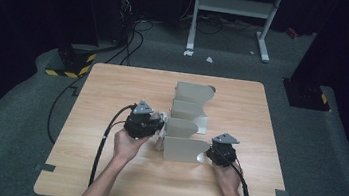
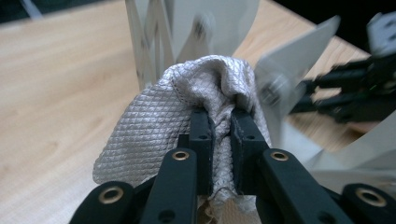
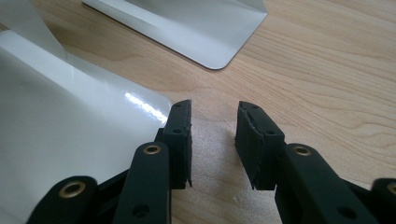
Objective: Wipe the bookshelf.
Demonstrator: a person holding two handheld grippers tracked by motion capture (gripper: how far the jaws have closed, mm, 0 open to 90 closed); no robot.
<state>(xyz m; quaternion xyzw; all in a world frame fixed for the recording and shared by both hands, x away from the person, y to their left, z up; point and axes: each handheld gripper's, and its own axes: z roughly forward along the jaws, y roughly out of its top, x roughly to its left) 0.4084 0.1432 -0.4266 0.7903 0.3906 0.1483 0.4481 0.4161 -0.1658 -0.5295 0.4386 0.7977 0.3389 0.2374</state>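
Observation:
A white metal rack [image 1: 190, 111] with several upright dividers stands mid-table. My left gripper [image 1: 159, 126] is at the rack's left side, shut on a bunched grey quilted cloth [image 1: 159, 142]. In the left gripper view the cloth [image 2: 154, 130] bulges up over the gripper [image 2: 219, 123] and rests against a divider [image 2: 299, 51]. My right gripper [image 1: 207, 155] sits at the right end of the front divider [image 1: 184, 149]. In its own view the right gripper [image 3: 214, 128] is open over bare wood, its left jaw beside the glossy white divider [image 3: 70, 140].
The wooden table [image 1: 103, 170] has free room at the front and left. Cables trail from both grippers toward the front edge. The rack's flat base corner [image 3: 201, 32] lies ahead of the right gripper. The right gripper [image 2: 355, 93] shows blurred beyond the dividers.

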